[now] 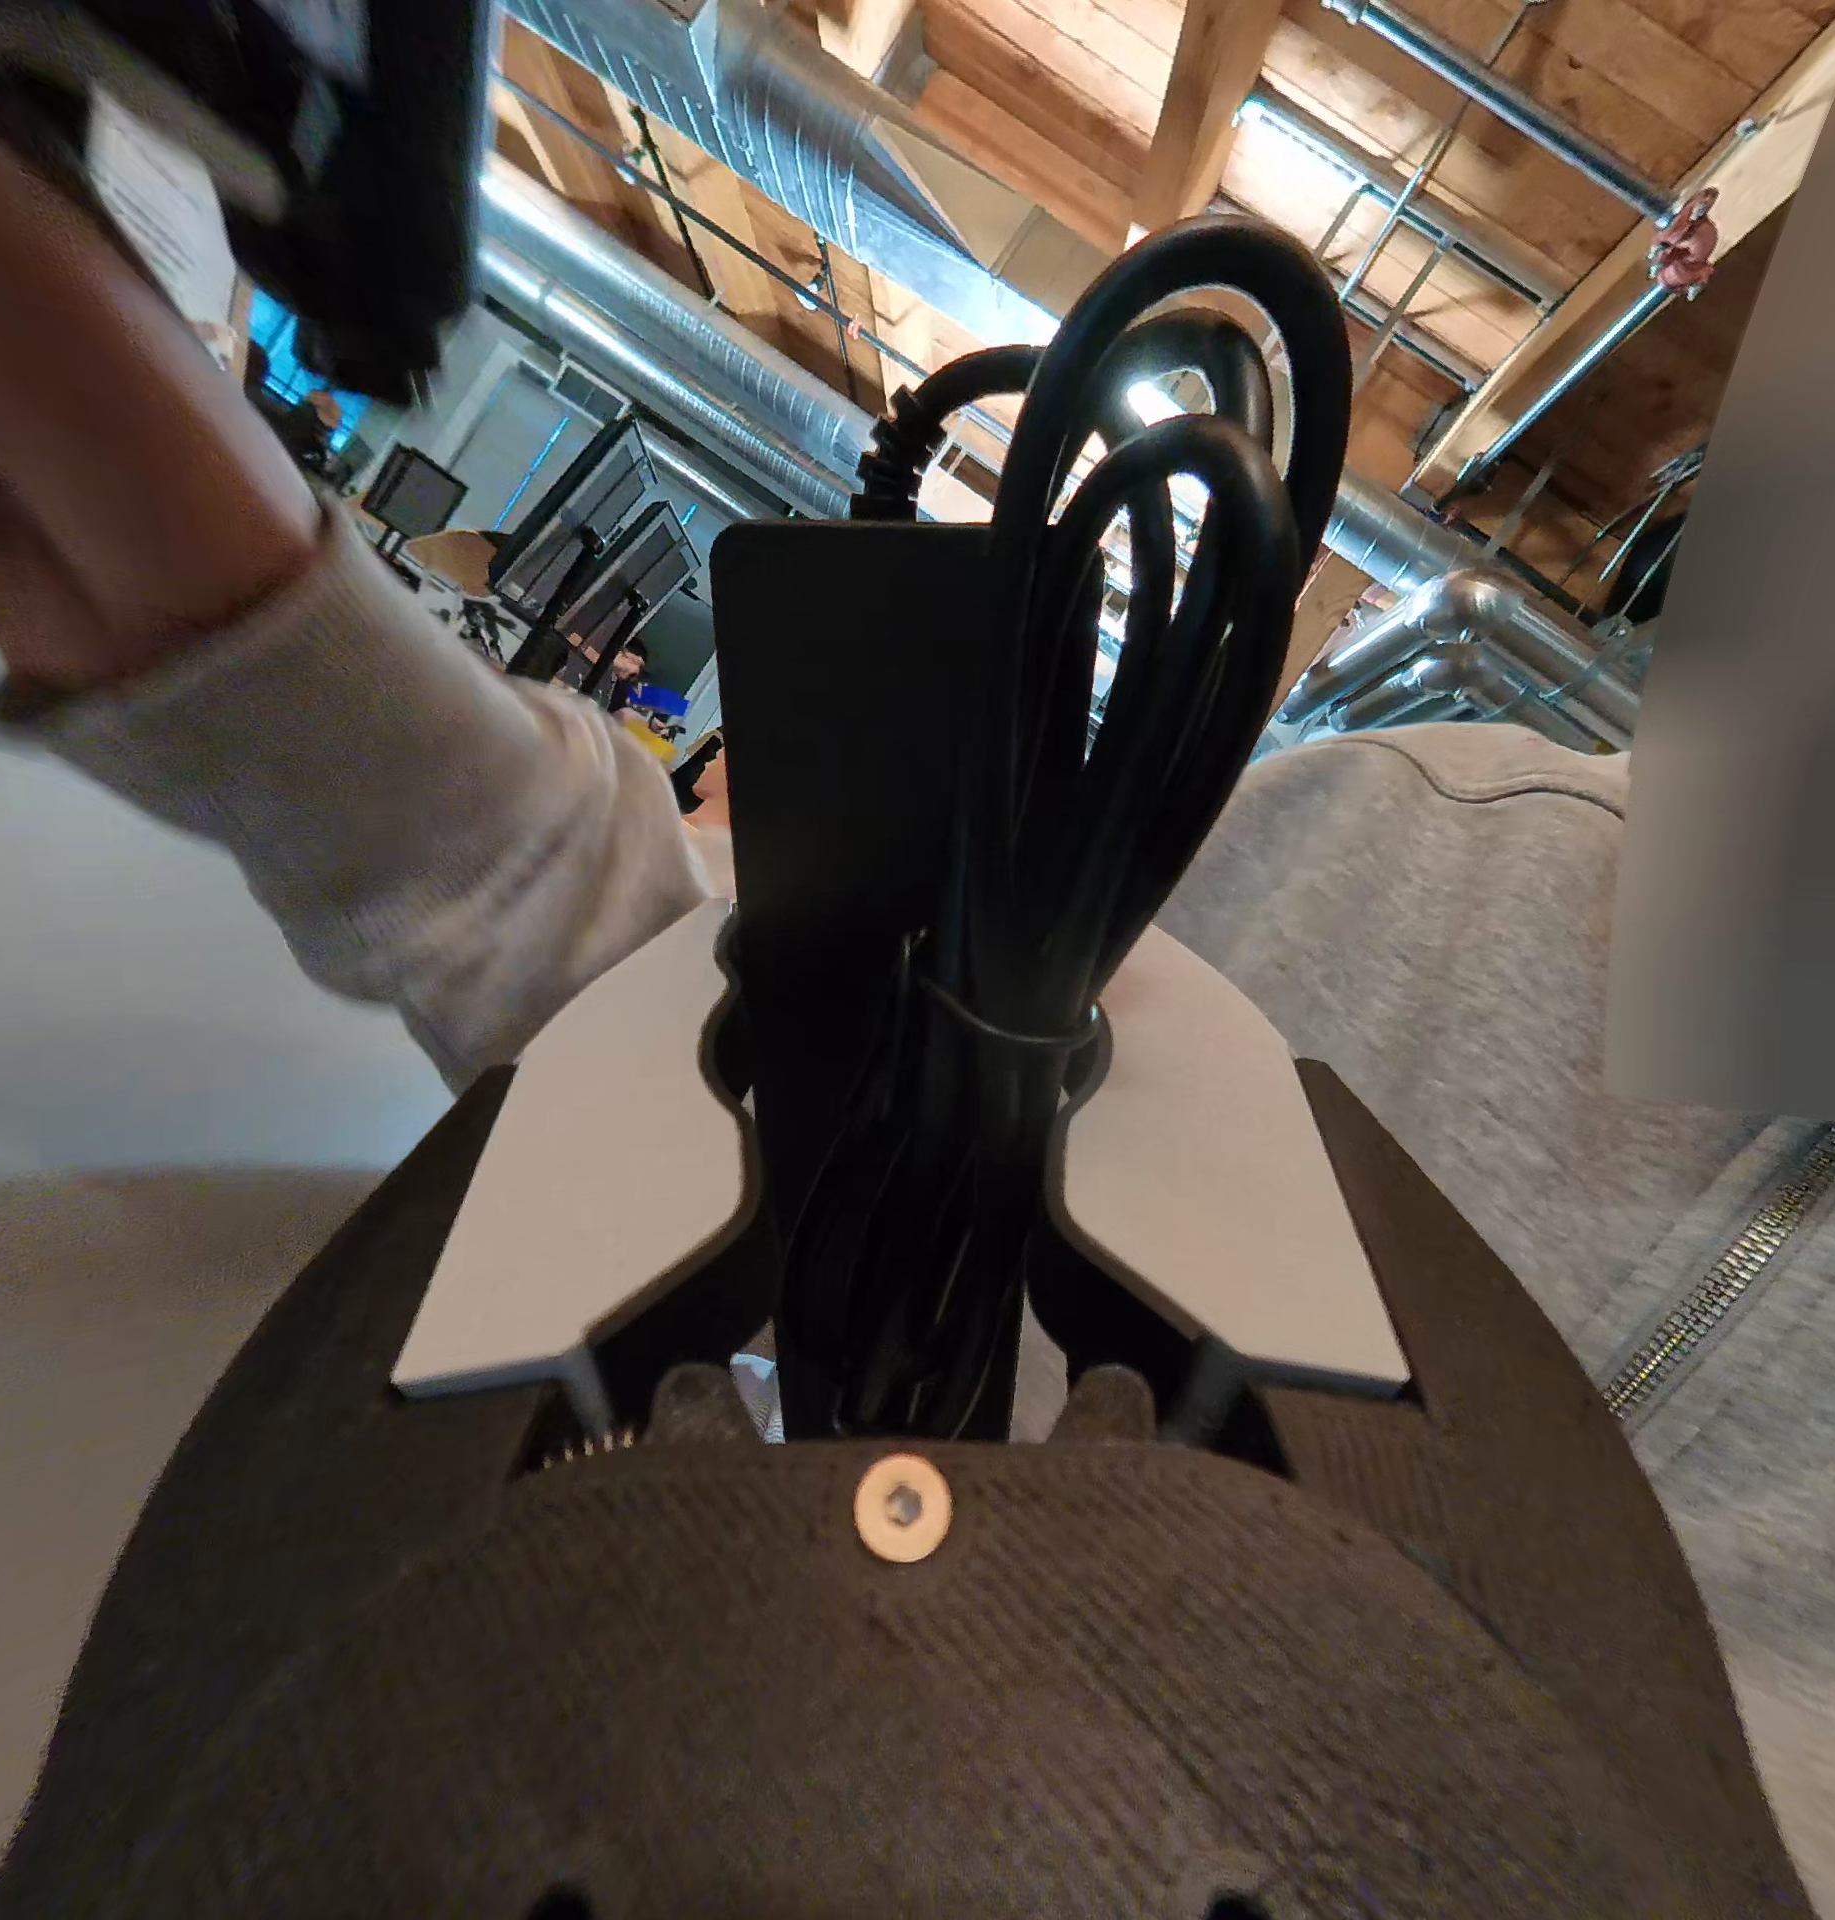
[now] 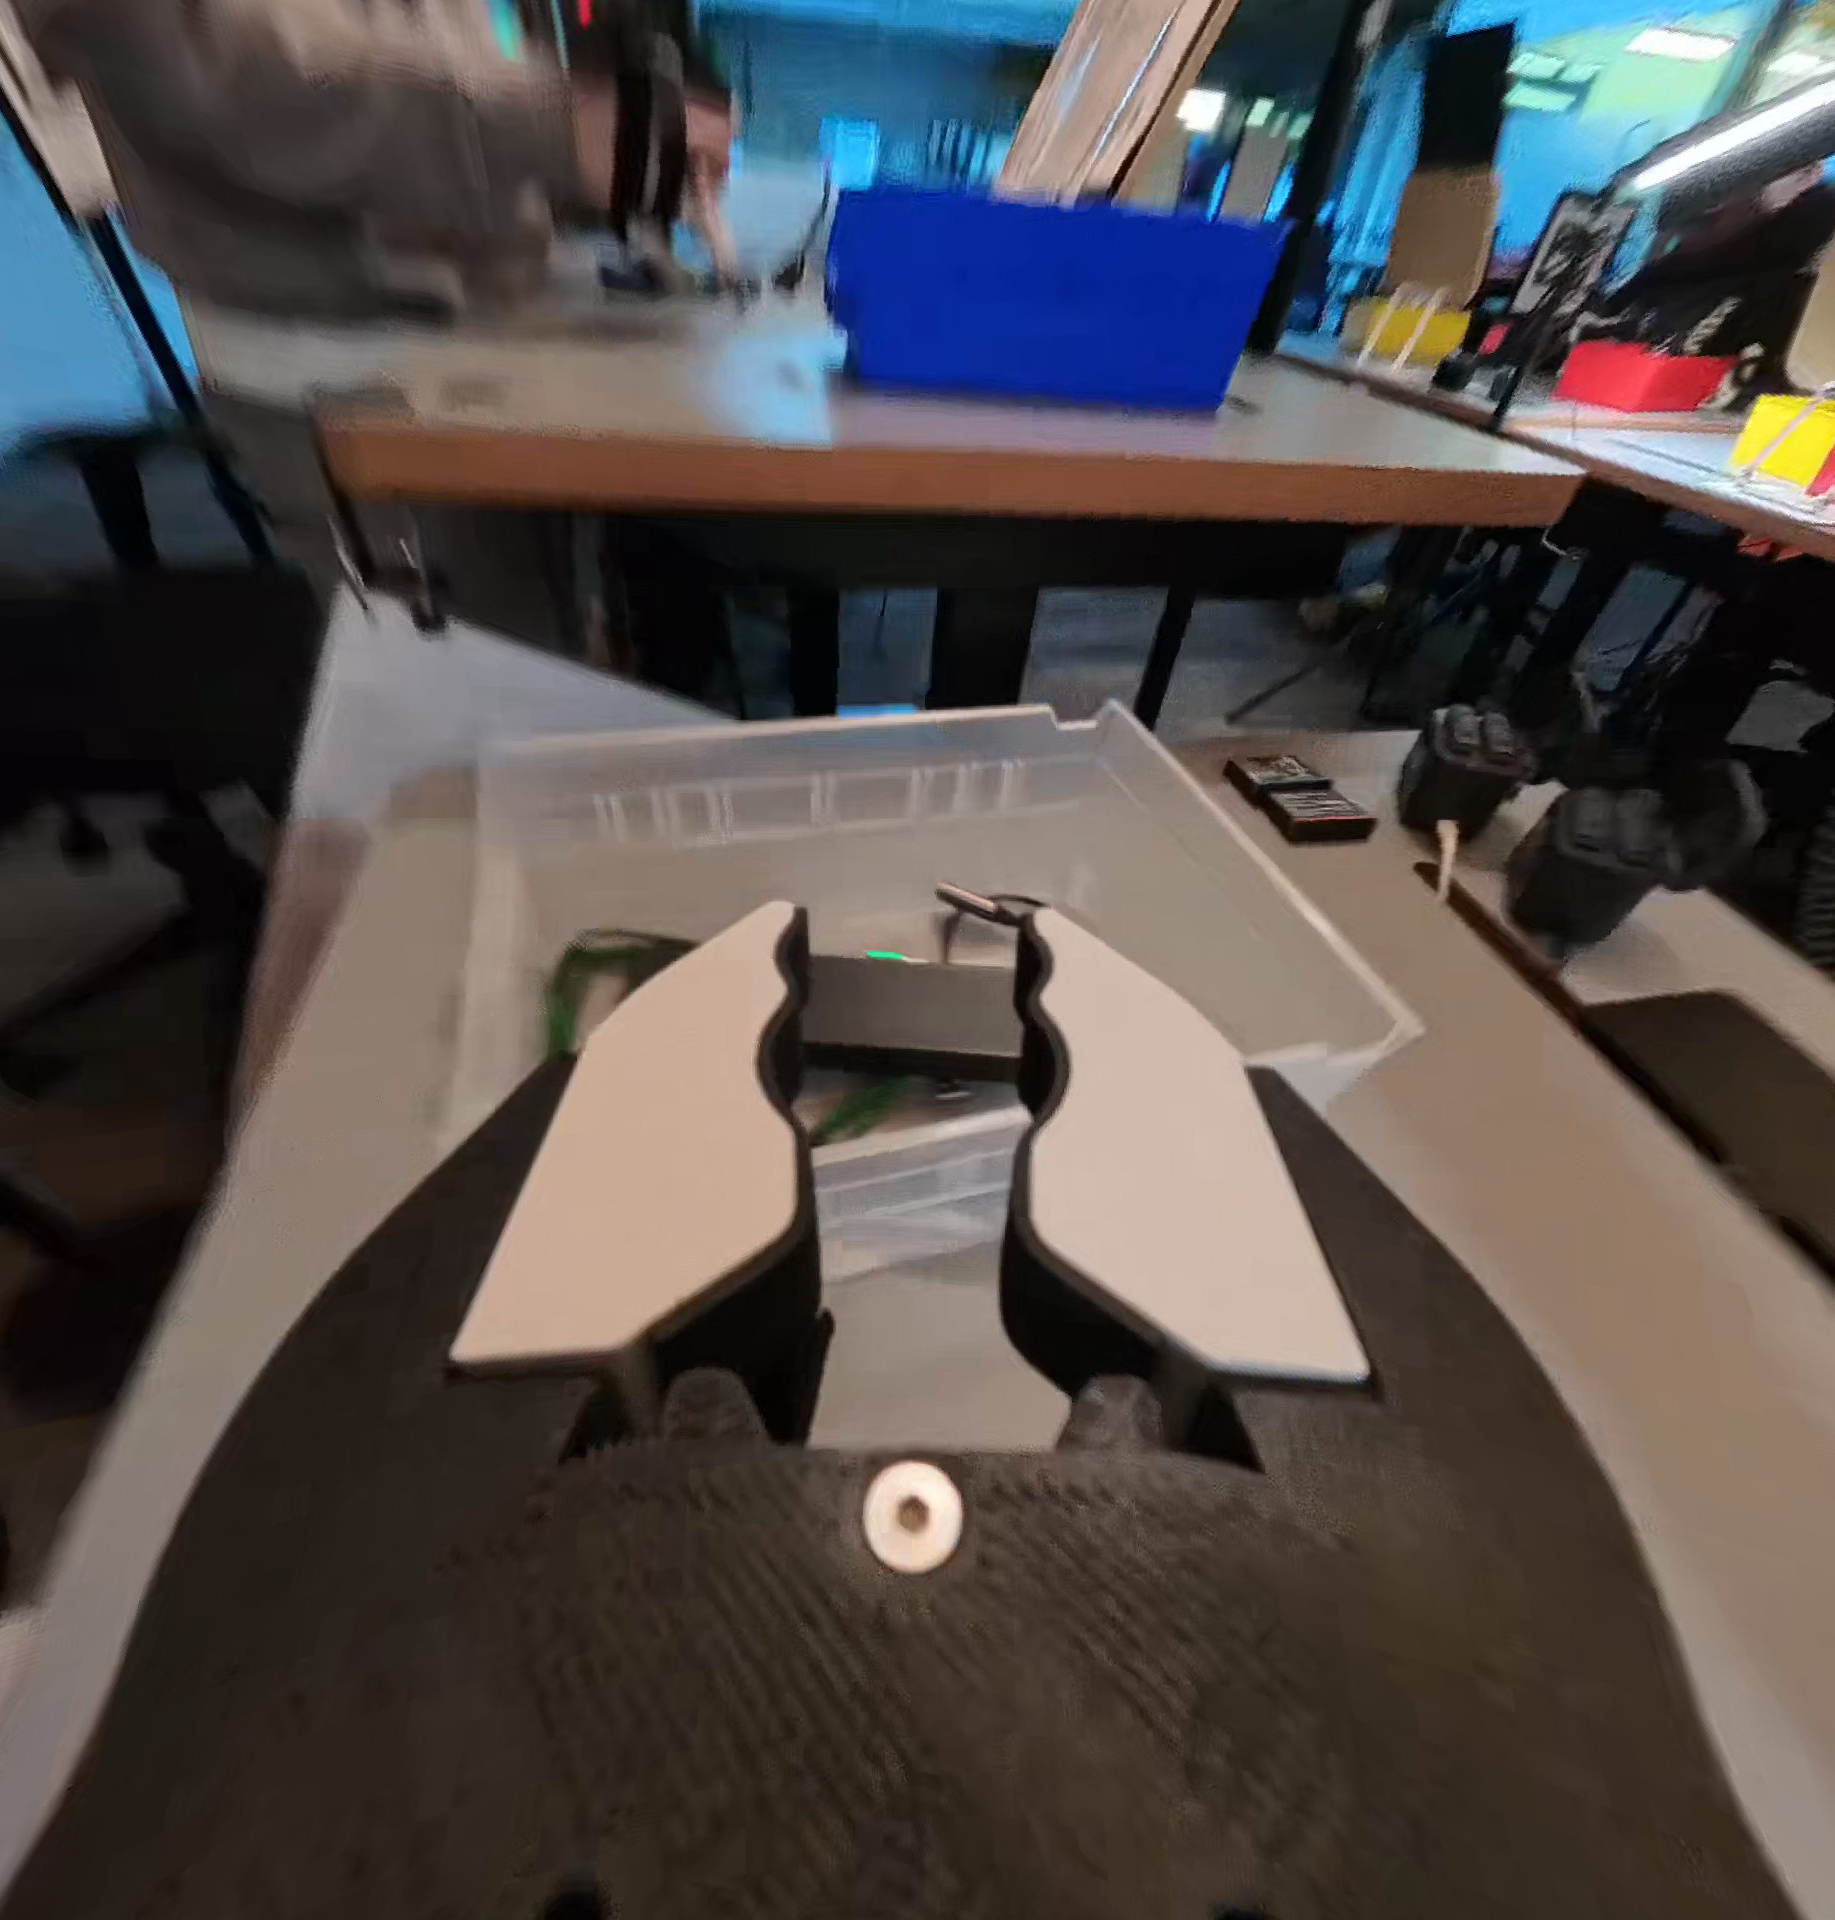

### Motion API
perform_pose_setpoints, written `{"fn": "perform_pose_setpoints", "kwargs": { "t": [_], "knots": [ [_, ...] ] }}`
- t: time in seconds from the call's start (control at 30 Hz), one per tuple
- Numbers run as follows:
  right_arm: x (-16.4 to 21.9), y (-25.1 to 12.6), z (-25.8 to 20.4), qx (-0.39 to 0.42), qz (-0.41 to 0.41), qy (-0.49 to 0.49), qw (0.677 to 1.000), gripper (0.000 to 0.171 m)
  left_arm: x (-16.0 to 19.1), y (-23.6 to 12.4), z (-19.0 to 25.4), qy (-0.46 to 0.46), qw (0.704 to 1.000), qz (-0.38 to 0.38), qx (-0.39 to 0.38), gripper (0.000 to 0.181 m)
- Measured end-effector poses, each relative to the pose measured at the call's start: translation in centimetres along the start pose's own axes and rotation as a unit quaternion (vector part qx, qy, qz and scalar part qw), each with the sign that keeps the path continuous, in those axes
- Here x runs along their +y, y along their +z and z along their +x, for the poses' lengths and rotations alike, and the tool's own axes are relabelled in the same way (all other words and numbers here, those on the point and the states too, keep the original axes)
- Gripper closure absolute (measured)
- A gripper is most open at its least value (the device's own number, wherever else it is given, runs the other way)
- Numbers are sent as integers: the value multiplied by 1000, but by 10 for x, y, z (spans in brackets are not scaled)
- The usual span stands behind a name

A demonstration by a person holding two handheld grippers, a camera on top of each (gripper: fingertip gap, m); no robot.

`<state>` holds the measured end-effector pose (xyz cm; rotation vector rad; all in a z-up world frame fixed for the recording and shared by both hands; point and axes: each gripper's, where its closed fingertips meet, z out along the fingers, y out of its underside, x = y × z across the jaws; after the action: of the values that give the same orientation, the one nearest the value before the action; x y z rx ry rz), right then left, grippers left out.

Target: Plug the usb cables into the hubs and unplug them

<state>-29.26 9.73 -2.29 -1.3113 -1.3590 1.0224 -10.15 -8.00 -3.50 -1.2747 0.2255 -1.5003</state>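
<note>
My left gripper is shut on a flat black hub with its black cable coiled and tied alongside. It holds them tilted up toward the ceiling. My right gripper is open and empty, hovering over a clear plastic bin. In the bin lie a black box with a small green light, green cables and a small dark plug. The right gripper also shows blurred at the top left of the left wrist view, held by a hand.
A person's grey sleeve and zipped grey top fill the sides of the left wrist view. On the grey table right of the bin lie small black blocks, black gear and a dark mat. A blue crate stands on a farther table.
</note>
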Motion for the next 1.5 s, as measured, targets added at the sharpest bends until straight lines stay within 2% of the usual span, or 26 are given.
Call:
{"fn": "perform_pose_setpoints", "kwargs": {
  "t": [0.07,0.23,0.4,0.53,0.63,0.7,0.77,0.83,0.9,1.03,1.13,1.23,1.33,1.4,1.5],
  "knots": [
    [-1,25,14,-2,-76,-85,993,151,2,0,-1,-4,1000,-2,-1,123],
    [29,98,33,-60,-307,-168,935,144,4,-1,-8,-8,1000,-8,-9,123],
    [61,166,27,-123,-358,-262,888,147,2,-7,-15,-21,1000,1,-14,123],
    [105,195,26,-149,-411,-368,821,138,-2,-11,-16,-32,999,12,-11,123],
    [127,211,31,-141,-431,-422,785,137,-6,-13,-14,-30,999,16,-9,123],
    [133,222,36,-124,-430,-447,775,146,-8,-14,-14,-32,999,18,-6,123],
    [132,225,40,-122,-426,-459,770,161,-9,-15,-13,-34,999,21,-4,123],
    [121,223,38,-128,-407,-450,784,162,-9,-16,-14,-36,999,23,-4,123],
    [93,216,31,-146,-360,-403,829,162,-10,-16,-13,-36,999,23,-3,123],
    [2,188,42,-135,-234,-270,924,162,-8,-14,-10,-36,999,20,1,123],
    [-68,151,65,-111,-132,-171,970,162,-5,-9,-6,-43,999,19,12,123],
    [-125,103,88,-75,-37,-117,990,162,4,-3,-6,-40,999,1,8,123],
    [-153,46,95,-44,24,-98,994,162,14,3,-6,-33,999,-20,3,123],
    [-153,6,95,-26,43,-83,995,162,20,6,-5,-27,999,-32,2,123],
    [-124,-55,93,4,35,-58,998,162,26,10,-4,-21,999,-43,0,123]
  ]
}}
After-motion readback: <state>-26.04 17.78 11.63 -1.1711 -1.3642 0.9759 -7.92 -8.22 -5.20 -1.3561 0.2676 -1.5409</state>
